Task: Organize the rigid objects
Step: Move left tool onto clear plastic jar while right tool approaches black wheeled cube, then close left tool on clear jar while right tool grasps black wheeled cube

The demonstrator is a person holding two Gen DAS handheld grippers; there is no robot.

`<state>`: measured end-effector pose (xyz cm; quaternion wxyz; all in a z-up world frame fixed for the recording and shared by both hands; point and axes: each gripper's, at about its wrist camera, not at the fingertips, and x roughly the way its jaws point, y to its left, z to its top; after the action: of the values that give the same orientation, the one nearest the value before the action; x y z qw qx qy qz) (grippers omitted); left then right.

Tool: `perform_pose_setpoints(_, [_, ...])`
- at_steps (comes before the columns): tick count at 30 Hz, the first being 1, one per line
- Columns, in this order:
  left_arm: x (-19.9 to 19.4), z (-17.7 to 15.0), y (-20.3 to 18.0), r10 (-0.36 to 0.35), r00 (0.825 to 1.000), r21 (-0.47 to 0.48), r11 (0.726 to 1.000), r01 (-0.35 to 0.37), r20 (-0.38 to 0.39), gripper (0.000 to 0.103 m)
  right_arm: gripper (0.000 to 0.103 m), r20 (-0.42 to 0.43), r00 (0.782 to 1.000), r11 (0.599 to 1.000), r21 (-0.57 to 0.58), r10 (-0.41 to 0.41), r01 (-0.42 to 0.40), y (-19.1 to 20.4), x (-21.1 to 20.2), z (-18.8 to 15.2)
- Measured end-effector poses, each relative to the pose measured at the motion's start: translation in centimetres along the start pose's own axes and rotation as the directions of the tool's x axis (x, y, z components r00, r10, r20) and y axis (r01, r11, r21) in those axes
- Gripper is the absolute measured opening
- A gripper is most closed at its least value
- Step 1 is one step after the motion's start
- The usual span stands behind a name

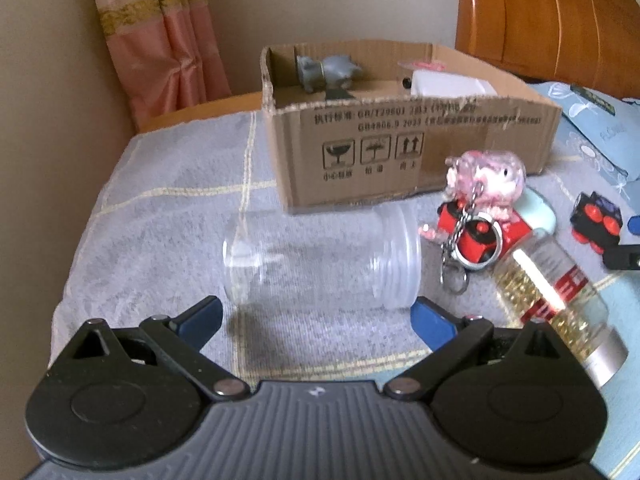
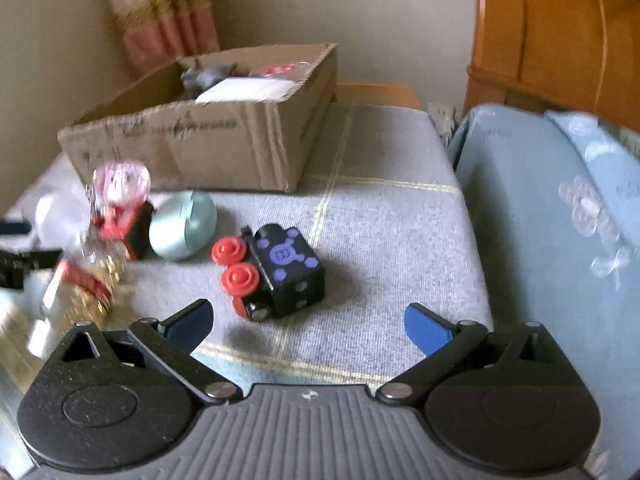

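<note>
Two open tools over a scatter of small things on a grey checked blanket, a cardboard box behind.

The left tool (image 1: 316,316) has its blue fingers spread wide and grips nothing; a clear plastic jar (image 1: 320,256) lies on its side just ahead of them, between the tips. To the jar's right sit a pink keychain figure (image 1: 486,178) atop a red and black toy block (image 1: 476,236), and a bottle of gold pins (image 1: 556,300) lying flat. The right tool (image 2: 308,320) is likewise wide open and empty, a black toy cube with purple dots and red wheels (image 2: 276,272) resting just beyond its left finger. The cardboard box (image 1: 400,144) holds a grey figure (image 1: 326,72) and a white item (image 1: 450,86). A mint round case (image 2: 182,226) sits near the box.
</note>
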<state>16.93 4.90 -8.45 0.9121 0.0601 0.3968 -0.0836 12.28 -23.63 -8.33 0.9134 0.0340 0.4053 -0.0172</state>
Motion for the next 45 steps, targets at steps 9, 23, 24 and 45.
perform_pose_setpoints(9, [0.5,0.1,0.6,-0.042,0.999,-0.030,0.999,0.042,-0.006,0.102,0.103,0.034,0.999,0.996,-0.093,0.001,0.002,1.2,1.4,0.7])
perform_pose_setpoints(23, [1.7,1.5,0.0,-0.005,1.000,-0.070,0.998,0.005,-0.004,0.102,0.103,0.028,0.998,0.987,-0.154,0.055,-0.050,1.1,2.5,2.0])
perform_pose_setpoints(24, [1.7,1.5,0.0,-0.004,1.000,-0.073,0.997,0.004,-0.004,0.102,0.103,0.025,0.998,0.986,-0.159,0.059,-0.055,1.1,2.5,2.1])
perform_pose_setpoints(45, [0.3,2.6,0.1,-0.007,0.999,-0.052,0.999,0.009,0.039,0.091,0.061,-0.012,0.991,0.949,-0.287,0.135,-0.133,1.8,1.3,2.7])
